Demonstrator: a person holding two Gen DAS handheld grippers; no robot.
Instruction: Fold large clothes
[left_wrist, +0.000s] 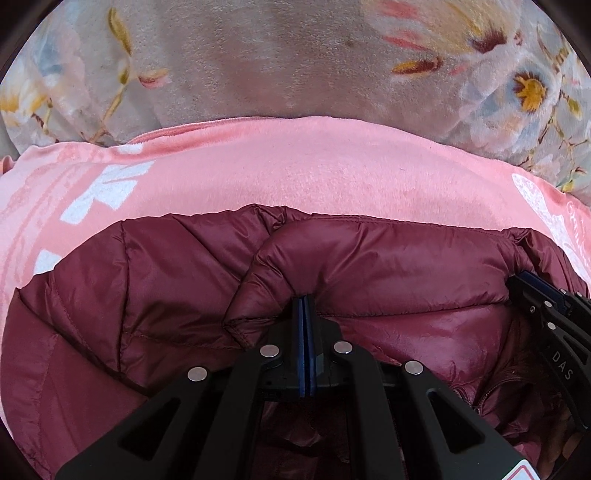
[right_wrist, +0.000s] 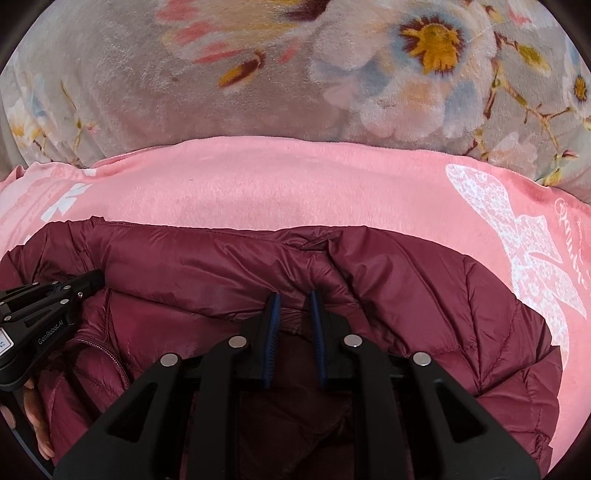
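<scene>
A maroon puffer jacket (left_wrist: 388, 266) lies on a pink cloth (left_wrist: 295, 166); it also shows in the right wrist view (right_wrist: 221, 273). My left gripper (left_wrist: 304, 297) is shut on a fold of the jacket's top edge. My right gripper (right_wrist: 293, 295) is open a little, its blue pads on either side of a bulge of jacket fabric. The right gripper shows at the right edge of the left wrist view (left_wrist: 532, 291). The left gripper shows at the left of the right wrist view (right_wrist: 94, 278). The jacket's zipper (right_wrist: 107, 354) lies between the two grippers.
The pink cloth (right_wrist: 295, 184) has white prints at its left and right ends. It rests on a grey floral plush blanket (right_wrist: 184, 92) that fills the far side of both views. A hand (right_wrist: 33, 410) holds the left gripper's handle.
</scene>
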